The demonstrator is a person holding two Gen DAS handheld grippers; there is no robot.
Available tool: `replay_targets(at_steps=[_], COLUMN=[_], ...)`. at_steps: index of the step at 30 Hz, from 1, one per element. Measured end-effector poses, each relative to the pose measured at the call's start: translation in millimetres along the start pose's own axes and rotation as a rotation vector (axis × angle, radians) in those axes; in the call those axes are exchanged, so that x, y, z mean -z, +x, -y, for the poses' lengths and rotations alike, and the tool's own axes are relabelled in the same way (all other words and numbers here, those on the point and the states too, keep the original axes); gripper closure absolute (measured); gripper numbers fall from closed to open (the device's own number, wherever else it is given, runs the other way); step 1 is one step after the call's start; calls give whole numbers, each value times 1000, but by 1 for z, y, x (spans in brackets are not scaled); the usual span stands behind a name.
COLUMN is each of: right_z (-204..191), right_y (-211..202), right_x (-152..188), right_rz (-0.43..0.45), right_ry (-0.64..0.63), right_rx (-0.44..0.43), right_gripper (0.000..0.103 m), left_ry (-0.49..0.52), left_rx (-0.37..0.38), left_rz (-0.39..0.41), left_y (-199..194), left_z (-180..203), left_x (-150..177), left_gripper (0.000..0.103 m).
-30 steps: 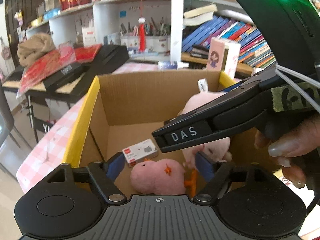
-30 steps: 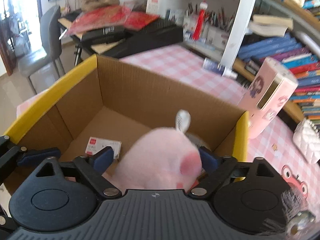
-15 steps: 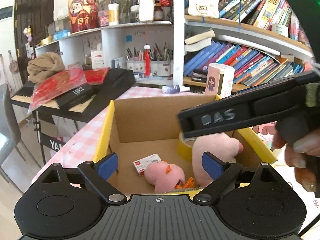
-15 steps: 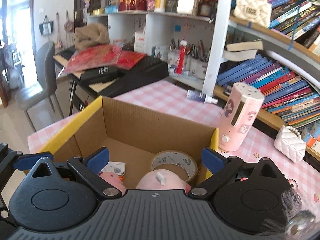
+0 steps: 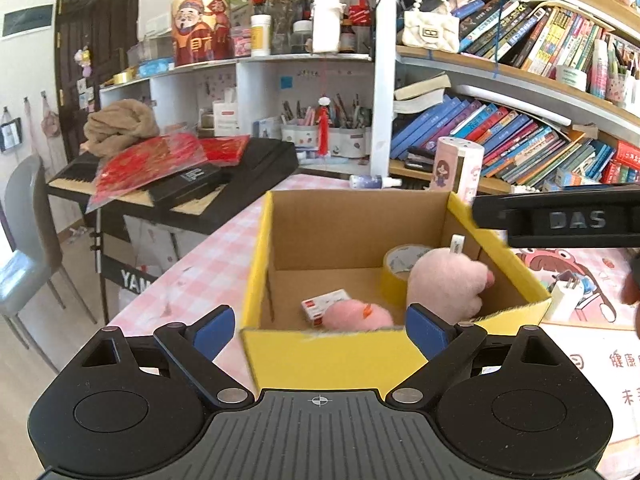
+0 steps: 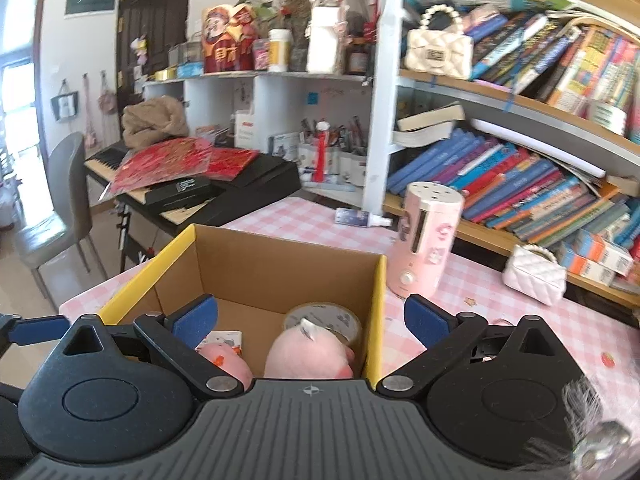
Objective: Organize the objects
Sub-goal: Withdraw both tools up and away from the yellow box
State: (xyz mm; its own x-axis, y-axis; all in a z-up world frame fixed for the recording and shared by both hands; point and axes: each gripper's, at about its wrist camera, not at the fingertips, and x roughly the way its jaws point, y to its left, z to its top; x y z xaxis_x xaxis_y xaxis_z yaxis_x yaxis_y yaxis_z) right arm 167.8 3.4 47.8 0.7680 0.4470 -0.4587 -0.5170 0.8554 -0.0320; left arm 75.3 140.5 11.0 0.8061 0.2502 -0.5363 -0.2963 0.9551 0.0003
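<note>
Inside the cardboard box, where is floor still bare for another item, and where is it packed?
Bare floor runs along the cardboard box left and back walls, bordered by the small white carton. The right side is crowded: big pink plush, tape roll behind it, small pink plush at the front. Both tools, left and right, are open.

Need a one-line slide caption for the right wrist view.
Open right gripper above a cardboard box holding two pink plush toys, a tape roll and a small carton.
</note>
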Motion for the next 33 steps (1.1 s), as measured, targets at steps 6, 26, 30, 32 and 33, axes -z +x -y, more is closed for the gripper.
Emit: replay_targets(at_steps=[6,26,30,32,33], right_z=[-1,-39,-46,-48,-49], right_y=[-23,-76,-85,-89,-91], right_x=[17,89,97,101,103], right_rz=[24,-114,-125,-129,-131], right_ry=[40,14,13,12,12], right_rx=[69,113,115,115,115], right_gripper=[3,3,3,3,3], left_ry=[-23,-10,-2,5,8], left_rx=[-35,-39,-30,-26,-24], left_rz=[-12,-72,-83,-88,-90], left_y=[-16,-64,-71,-73,-74], left_z=[-13,-28,-27,-27,-26], left_x=[11,55,61,64,65], left_gripper=[9,8,8,8,8])
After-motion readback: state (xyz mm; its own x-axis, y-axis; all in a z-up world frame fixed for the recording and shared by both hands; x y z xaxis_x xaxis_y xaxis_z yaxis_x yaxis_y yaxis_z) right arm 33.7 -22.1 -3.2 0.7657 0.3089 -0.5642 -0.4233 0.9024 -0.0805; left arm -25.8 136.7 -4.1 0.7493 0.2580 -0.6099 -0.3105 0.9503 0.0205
